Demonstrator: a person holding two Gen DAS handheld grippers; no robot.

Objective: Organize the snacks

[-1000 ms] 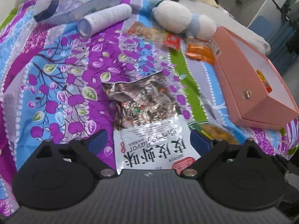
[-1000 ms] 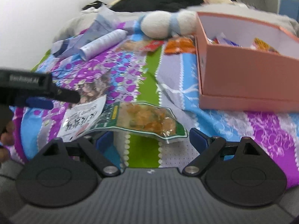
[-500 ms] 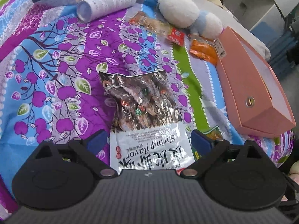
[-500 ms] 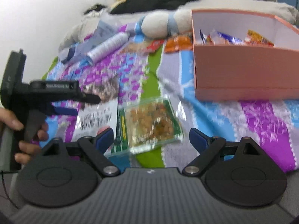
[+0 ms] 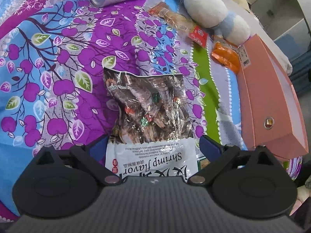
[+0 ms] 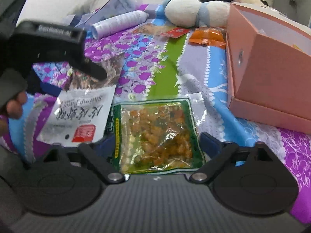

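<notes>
A shrimp-flavour snack bag (image 5: 149,120), white at its near end and clear at its far end, lies flat on the patterned bedspread (image 5: 58,68). My left gripper (image 5: 153,147) is open, one finger on each side of the bag's white end. A green-edged clear bag of orange snack pieces (image 6: 155,134) lies beside the shrimp bag (image 6: 77,112). My right gripper (image 6: 157,143) straddles the green-edged bag. Its jaws are opening and the pads do not press on the bag. A pink open box (image 6: 272,77) stands to the right.
An orange packet (image 6: 208,36) and a red-labelled clear packet (image 6: 171,32) lie near the box's far corner. Behind them are a plush toy (image 6: 194,13) and a white cylinder (image 6: 120,23). A hand (image 6: 15,104) grips the left tool's handle. The box (image 5: 272,101) has a wall facing me.
Both grippers have come down closer to the bed. The shrimp bag now fills the gap of the left one. The green-edged bag has come between the right fingers, which stand slightly wider.
</notes>
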